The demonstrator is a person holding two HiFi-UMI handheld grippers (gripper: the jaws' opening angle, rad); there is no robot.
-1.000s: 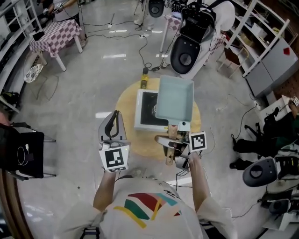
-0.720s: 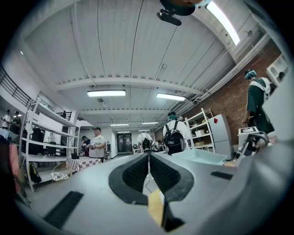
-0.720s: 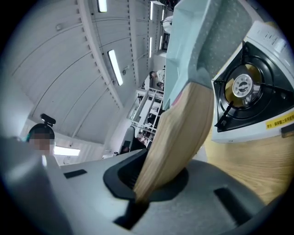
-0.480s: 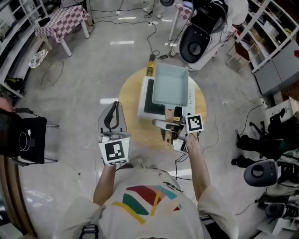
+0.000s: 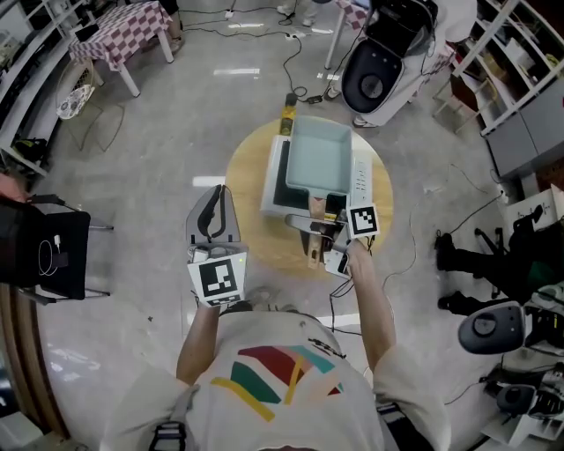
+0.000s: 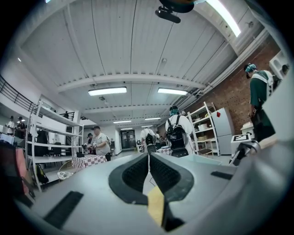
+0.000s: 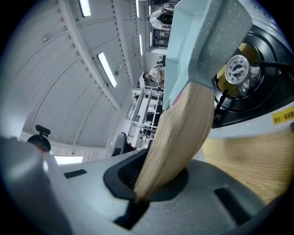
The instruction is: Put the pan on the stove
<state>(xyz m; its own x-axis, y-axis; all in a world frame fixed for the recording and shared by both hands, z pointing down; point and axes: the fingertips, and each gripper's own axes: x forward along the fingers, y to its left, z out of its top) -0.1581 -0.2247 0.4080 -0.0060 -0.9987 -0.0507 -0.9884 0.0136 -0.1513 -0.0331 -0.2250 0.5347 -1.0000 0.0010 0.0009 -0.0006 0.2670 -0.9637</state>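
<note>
Pan [image 5: 322,158] was level over the stove [image 5: 275,181] because my right gripper [image 5: 317,234] clamped its wooden handle [image 7: 179,133]; my left gripper [image 5: 211,233] was closed, empty.

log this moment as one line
right gripper: shut on pan handle | pan: over stove, contact unclear | left gripper: shut, empty

One pan [image 5: 322,158], one stove [image 5: 280,188], one round table [image 5: 250,240], one bottle [image 5: 287,121], one checked table [image 5: 119,19]. Two grippers: the left gripper [image 5: 217,197] and the right gripper [image 5: 315,229].
</note>
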